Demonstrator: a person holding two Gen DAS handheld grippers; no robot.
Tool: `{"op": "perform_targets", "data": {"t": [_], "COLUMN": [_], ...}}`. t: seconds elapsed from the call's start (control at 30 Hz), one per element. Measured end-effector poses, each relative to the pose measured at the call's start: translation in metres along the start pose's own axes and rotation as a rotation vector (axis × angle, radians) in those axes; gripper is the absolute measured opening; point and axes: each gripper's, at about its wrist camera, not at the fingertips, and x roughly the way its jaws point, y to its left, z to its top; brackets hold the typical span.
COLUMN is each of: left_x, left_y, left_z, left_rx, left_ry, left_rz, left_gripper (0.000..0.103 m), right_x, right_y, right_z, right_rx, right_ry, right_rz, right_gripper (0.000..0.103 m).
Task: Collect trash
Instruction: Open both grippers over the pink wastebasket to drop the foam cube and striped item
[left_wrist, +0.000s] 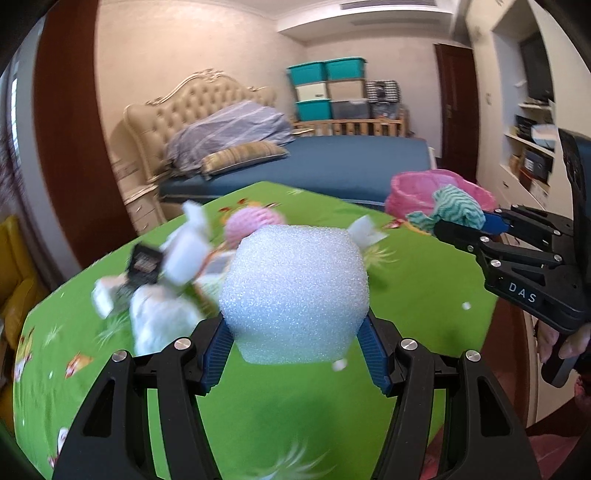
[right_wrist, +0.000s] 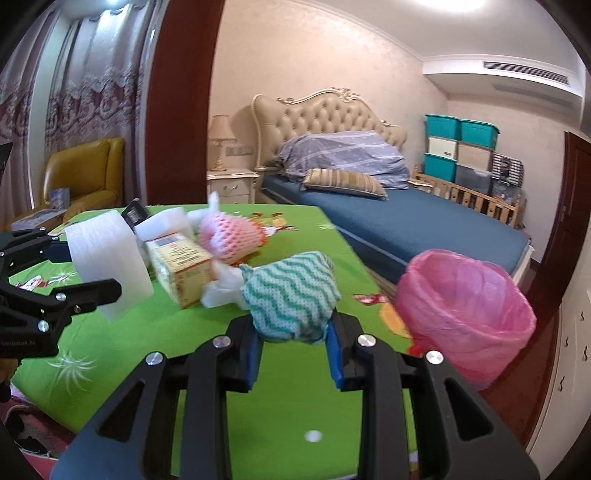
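Note:
My left gripper (left_wrist: 295, 343) is shut on a big white foam block (left_wrist: 295, 291) and holds it above the green table (left_wrist: 295, 417); the block also shows in the right wrist view (right_wrist: 107, 258). My right gripper (right_wrist: 293, 343) is shut on a balled teal-and-white zigzag cloth (right_wrist: 293, 299), close to a bin lined with a pink bag (right_wrist: 469, 306). In the left wrist view the cloth (left_wrist: 458, 206) hangs in front of the pink bin (left_wrist: 439, 192). More trash lies on the table: a pink foam fruit net (right_wrist: 229, 236), a yellow carton (right_wrist: 181, 269), white foam scraps (right_wrist: 162, 225).
A blue bed (right_wrist: 424, 225) with pillows stands behind the table. A yellow armchair (right_wrist: 85, 173) and a nightstand with a lamp (right_wrist: 231, 184) are at the left. Stacked storage boxes (right_wrist: 461, 151) stand in the far corner. Small white crumbs (right_wrist: 313, 435) lie on the tablecloth.

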Motion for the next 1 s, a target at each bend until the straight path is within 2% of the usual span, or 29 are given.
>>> {"op": "perform_targets", "data": {"t": [0.37,0.7,1.0], "left_x": [0.037,0.097,0.158], "left_y": [-0.056,-0.104,-0.143], "left_z": [0.045,0.125,0.182], "left_rx": [0.089,0.09,0.069], "left_ry": [-0.037,-0.037,-0.014], "left_rz": [-0.1,-0.279,-0.338], "left_gripper": [0.058,0.058,0.059], "right_x": [-0.006,0.006,0.03], "right_y": [-0.063,-0.143,-0.2], "right_z": [-0.007,-0.003,-0.003], "right_rx": [0.038,0.068,0.081], "right_ry": [0.0,0.0,0.005], "right_rz": [-0.087,-0.211,-0.27], "right_gripper": [0.029,0.029,0.03]}}
